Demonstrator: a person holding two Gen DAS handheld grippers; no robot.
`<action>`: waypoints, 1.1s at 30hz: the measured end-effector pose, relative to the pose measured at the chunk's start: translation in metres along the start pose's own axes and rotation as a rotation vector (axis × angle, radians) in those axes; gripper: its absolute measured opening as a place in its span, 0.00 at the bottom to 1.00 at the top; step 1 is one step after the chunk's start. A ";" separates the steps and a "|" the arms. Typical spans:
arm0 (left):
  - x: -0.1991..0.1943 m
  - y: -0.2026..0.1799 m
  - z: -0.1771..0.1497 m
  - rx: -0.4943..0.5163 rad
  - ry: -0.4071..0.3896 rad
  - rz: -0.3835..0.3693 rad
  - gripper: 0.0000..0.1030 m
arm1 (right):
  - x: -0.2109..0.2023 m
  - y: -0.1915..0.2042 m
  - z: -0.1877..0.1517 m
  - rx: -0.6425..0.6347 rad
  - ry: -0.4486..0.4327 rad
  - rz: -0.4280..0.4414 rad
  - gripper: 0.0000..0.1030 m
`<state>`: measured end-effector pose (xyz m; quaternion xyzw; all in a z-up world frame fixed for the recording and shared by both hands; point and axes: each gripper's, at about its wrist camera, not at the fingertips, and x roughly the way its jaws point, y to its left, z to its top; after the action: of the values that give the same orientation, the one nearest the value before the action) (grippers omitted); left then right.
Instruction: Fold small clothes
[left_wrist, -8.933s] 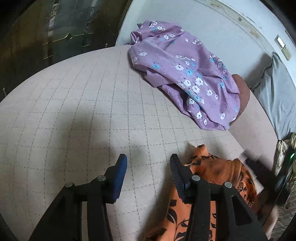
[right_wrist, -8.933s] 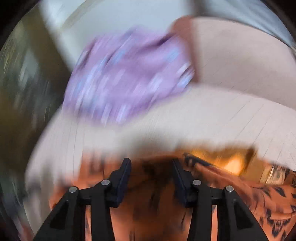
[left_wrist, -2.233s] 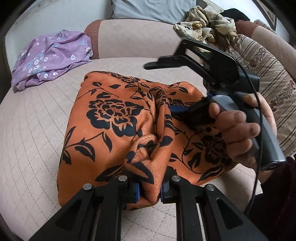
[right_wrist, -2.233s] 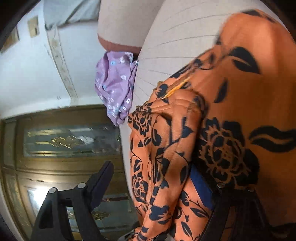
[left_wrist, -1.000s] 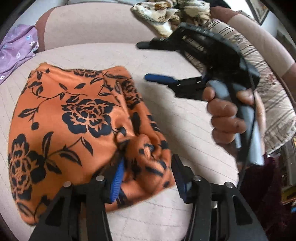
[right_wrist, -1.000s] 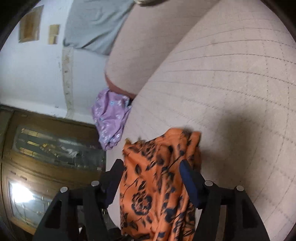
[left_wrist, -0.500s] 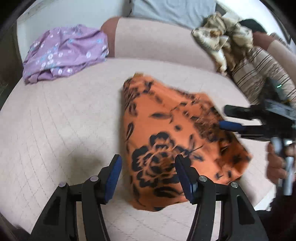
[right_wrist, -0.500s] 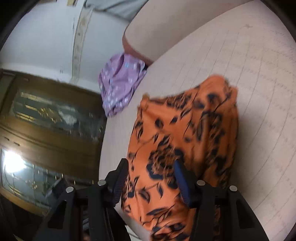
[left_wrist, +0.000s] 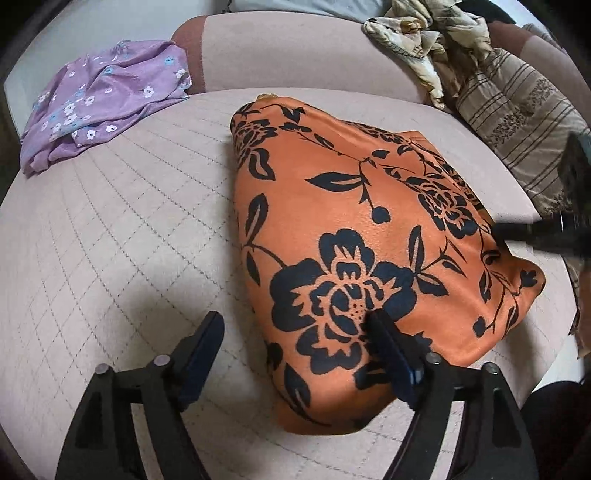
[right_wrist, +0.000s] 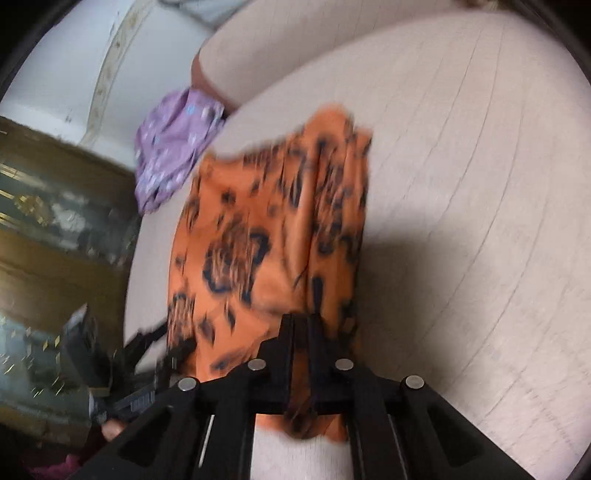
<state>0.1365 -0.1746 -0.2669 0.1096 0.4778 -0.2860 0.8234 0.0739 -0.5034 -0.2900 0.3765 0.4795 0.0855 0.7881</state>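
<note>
A folded orange garment with black flowers lies flat on the quilted sofa seat. My left gripper hovers over its near end with its jaws opening wide. One finger is above the cloth and the other above bare seat, and neither presses on it. The right wrist view is blurred. In it my right gripper is closing, its jaws almost together on the near edge of the orange garment. That same gripper pokes in at the cloth's right edge in the left wrist view.
A purple floral garment lies crumpled at the back left of the seat. A beige patterned cloth heap and a striped cushion sit at the back right against the backrest. A glass-fronted cabinet stands beyond the seat.
My left gripper's jaws have spread wider and it has moved in lower over the cloth's near end. My right gripper's jaws have come together on the cloth's edge.
</note>
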 end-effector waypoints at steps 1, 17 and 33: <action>0.001 0.001 0.001 -0.004 -0.003 -0.004 0.83 | -0.003 0.006 0.006 0.004 -0.041 -0.001 0.13; 0.010 0.012 0.000 0.022 -0.053 -0.027 1.00 | 0.062 0.010 0.061 0.151 -0.145 -0.090 0.04; 0.007 0.007 -0.003 0.029 -0.067 0.003 1.00 | 0.006 0.064 -0.055 -0.046 -0.106 -0.317 0.08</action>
<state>0.1405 -0.1703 -0.2751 0.1127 0.4456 -0.2951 0.8376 0.0471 -0.4273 -0.2650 0.2821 0.4885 -0.0488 0.8243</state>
